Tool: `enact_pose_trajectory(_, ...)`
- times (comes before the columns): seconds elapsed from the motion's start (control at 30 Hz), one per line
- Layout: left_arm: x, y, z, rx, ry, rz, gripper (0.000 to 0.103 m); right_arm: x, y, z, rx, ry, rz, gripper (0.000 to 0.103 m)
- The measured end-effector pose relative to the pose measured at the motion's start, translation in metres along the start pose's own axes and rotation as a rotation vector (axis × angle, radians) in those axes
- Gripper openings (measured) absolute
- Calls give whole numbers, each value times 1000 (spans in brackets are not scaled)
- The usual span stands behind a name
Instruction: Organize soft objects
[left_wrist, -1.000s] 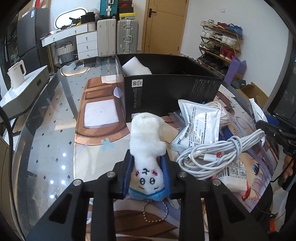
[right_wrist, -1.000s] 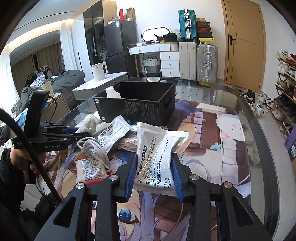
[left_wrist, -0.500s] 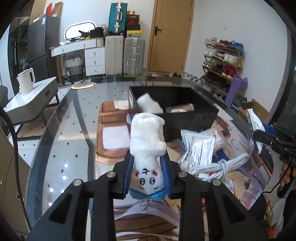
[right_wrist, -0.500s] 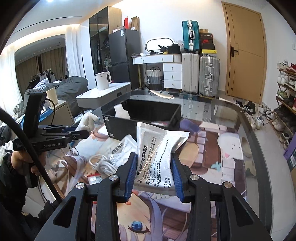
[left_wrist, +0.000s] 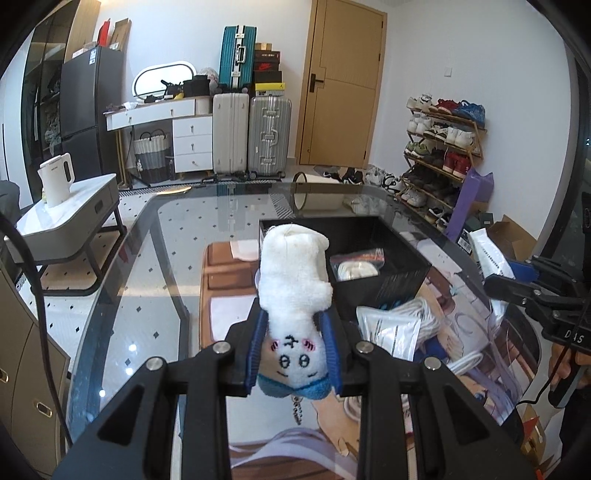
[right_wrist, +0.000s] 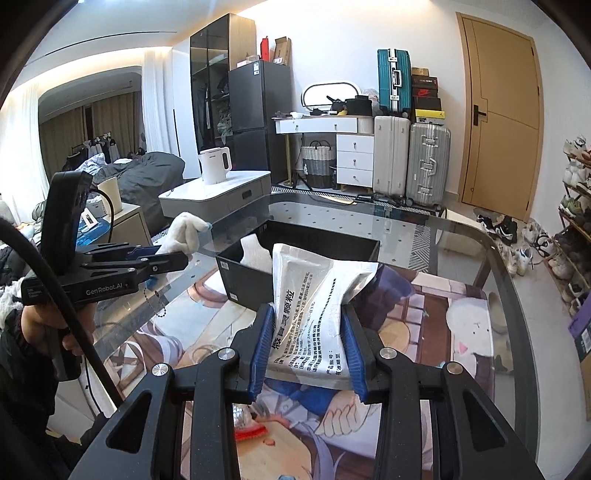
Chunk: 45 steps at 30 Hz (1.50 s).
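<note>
- Jaws of the left gripper (left_wrist: 293, 354) are clenched on the white plush toy (left_wrist: 293, 288), the blue pads pressing its face from both sides while its body sticks out ahead of them, upside down, with a bead chain dangling below.
- Jaws of the right gripper (right_wrist: 308, 350) are clamped on the white printed pouch (right_wrist: 314, 314), pinching its lower part so the upper part fans out beyond the pads.
- Compared with a second ago, both grippers have come up off the counter (left_wrist: 147, 258): the plush and the pouch now hang clear of the pile, and the black box (left_wrist: 391, 258) has dropped lower in each view, so its open top and contents show.
- Left behind near the box are another white pouch (left_wrist: 388, 328) and a coil of white cable (left_wrist: 432, 321).
- To my eye this means both picks are done and the carry toward the box is under way; the drop is not yet made.
- From the left wrist, the plush overlaps the box's near left corner; from the right wrist, the pouch covers the box's near right wall. Whether either is truly over the opening I cannot tell.
</note>
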<state>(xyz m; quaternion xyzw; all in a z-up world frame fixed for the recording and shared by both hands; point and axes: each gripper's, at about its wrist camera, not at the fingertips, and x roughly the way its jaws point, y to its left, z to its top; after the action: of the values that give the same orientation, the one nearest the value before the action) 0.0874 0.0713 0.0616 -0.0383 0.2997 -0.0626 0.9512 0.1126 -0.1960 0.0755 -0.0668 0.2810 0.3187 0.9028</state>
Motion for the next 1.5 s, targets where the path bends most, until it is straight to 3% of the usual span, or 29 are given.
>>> enact_pose_trajectory(0.7,31,-3,42,21,-33,-13,27,31,-13,32,5,5,22,36)
enact_pose_trajectory(1.5,84,3,47,20,22,-27,28,82,-27,58,15,59,53,36)
